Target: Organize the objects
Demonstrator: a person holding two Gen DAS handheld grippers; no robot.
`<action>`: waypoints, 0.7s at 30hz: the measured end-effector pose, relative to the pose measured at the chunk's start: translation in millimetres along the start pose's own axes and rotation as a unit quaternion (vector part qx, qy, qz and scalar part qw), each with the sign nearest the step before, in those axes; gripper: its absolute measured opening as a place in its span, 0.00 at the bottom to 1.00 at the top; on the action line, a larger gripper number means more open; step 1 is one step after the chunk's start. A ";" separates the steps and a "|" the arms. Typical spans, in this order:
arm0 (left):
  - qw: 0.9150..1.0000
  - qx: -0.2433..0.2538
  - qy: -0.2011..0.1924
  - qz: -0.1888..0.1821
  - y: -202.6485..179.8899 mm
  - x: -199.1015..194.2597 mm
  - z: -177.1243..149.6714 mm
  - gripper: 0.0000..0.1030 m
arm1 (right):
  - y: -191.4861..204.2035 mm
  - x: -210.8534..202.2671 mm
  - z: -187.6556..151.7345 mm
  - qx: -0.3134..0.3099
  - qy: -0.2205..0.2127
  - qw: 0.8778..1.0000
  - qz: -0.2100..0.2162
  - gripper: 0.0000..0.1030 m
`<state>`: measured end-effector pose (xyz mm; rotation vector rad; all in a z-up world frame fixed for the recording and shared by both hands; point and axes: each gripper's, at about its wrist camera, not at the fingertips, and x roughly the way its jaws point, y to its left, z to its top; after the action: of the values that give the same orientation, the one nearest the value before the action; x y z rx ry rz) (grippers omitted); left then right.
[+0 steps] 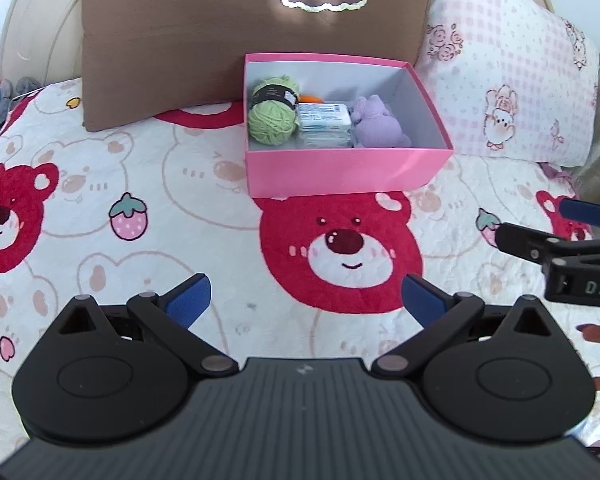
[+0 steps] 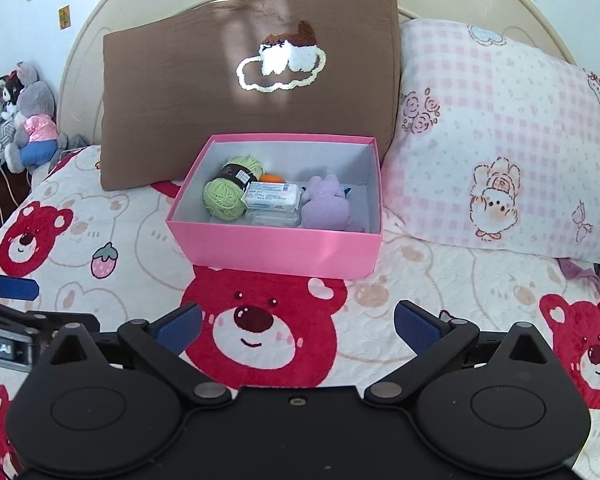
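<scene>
A pink box (image 1: 340, 172) (image 2: 276, 250) stands on the bed in front of a brown pillow. Inside it lie a green yarn ball (image 1: 271, 114) (image 2: 228, 192), tissue packs (image 1: 325, 118) (image 2: 272, 196), a purple plush (image 1: 378, 126) (image 2: 326, 204) and a small orange thing (image 1: 311, 98) (image 2: 274, 178), mostly hidden. My left gripper (image 1: 306, 298) hovers open over the blanket, well short of the box, with nothing between its fingers. My right gripper (image 2: 298, 326) is open too and holds nothing. Each wrist view catches the other gripper at its edge.
The bed is covered with a white blanket (image 1: 140, 208) printed with red bears. A brown pillow (image 2: 252, 80) and a pink checked pillow (image 2: 500, 140) lean on the headboard behind the box. Plush toys (image 2: 30, 120) sit at the far left by the wall.
</scene>
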<state>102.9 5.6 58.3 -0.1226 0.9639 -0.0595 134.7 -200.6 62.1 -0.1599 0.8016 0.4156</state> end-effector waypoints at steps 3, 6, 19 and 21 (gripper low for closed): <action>1.000 -0.001 0.005 0.004 1.0 2.8 -2.9 1.00 | 4.0 0.2 -2.9 -0.011 0.006 1.000 -0.005 1.00; 1.000 0.000 0.006 0.008 2.6 5.0 -3.9 1.00 | 5.0 0.7 -4.9 -0.009 0.011 1.000 -0.002 1.00; 1.000 -0.004 0.018 0.013 4.5 7.1 -3.4 1.00 | 16.9 -3.5 -13.1 -0.048 0.041 0.998 -0.023 1.00; 0.999 -0.006 0.014 0.030 6.0 7.0 -2.9 1.00 | 16.8 -4.7 -13.7 -0.042 0.041 0.998 -0.024 1.00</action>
<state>104.4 10.6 50.2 -0.1038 0.9946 -0.0001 115.7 -190.8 56.4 -0.2756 0.8589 0.3996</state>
